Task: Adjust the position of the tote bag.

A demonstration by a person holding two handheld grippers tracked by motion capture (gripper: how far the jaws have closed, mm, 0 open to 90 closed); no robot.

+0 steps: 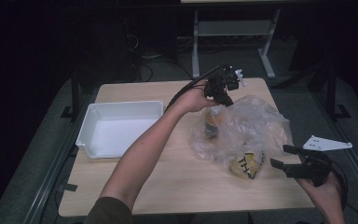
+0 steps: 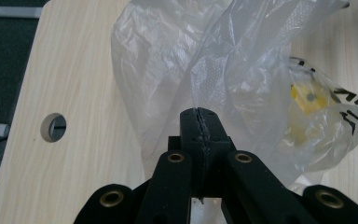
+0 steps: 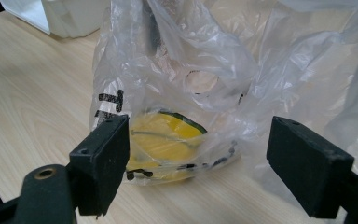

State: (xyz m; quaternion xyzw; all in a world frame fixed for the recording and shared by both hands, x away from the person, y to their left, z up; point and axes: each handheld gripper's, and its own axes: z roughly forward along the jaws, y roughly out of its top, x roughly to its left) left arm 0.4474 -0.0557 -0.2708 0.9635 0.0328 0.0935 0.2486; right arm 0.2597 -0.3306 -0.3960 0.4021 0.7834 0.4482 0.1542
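I have the left gripper (image 1: 224,95) pinching a fold of the clear plastic bag (image 1: 242,133) at its far edge, jaws pressed together on the film. The right gripper (image 1: 286,157) stands spread, near the bag's near-right end, touching nothing. The bag lies right of centre on the table (image 1: 177,186), well right of the white tray (image 1: 121,128). To do this well, I judge the pinch should lift gently while the right jaws take the opposite lip, avoiding tears. The bag's long axis runs far-left to near-right, the yellow item (image 3: 168,137) inside at the near end.
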